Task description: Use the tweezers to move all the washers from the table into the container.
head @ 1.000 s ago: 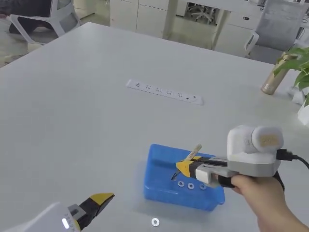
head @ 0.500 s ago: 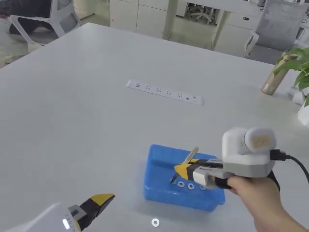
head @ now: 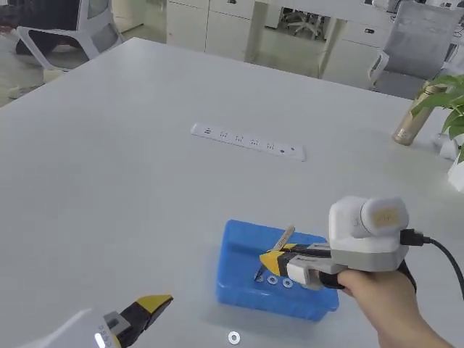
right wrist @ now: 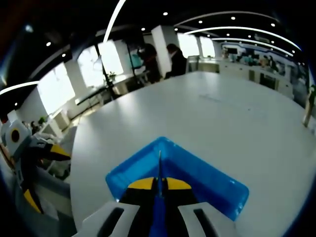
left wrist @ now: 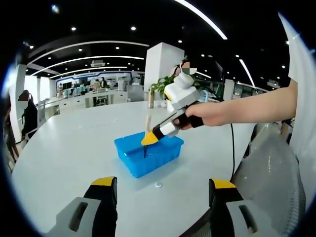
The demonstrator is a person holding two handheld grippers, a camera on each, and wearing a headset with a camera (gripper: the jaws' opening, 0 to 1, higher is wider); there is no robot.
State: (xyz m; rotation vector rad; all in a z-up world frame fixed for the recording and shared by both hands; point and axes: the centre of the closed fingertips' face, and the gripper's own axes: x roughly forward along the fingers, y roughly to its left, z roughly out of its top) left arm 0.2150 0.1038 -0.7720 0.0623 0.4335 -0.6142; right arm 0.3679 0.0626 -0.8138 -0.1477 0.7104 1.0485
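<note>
A blue container (head: 250, 301) sits near the table's front edge, with three washers (head: 272, 280) on its floor. One more washer (head: 233, 337) lies on the table just in front of it. My right gripper (head: 270, 259) is shut on the tweezers (head: 288, 234), whose tip points down into the container close to the washers. In the right gripper view the tweezers (right wrist: 159, 165) run forward over the container (right wrist: 217, 180). My left gripper (head: 148, 308) hovers open at the lower left, and its own view shows the loose washer (left wrist: 158, 185) ahead between the jaws.
A white power strip (head: 248, 141) lies across the middle of the table. A gold bottle (head: 411, 116) and a plant (head: 453, 101) stand at the far right. Office chairs and cabinets stand beyond the table's far edge.
My right gripper has shifted slightly left and down, bringing the tweezers' tip lower inside the container. The left gripper has hardly moved.
</note>
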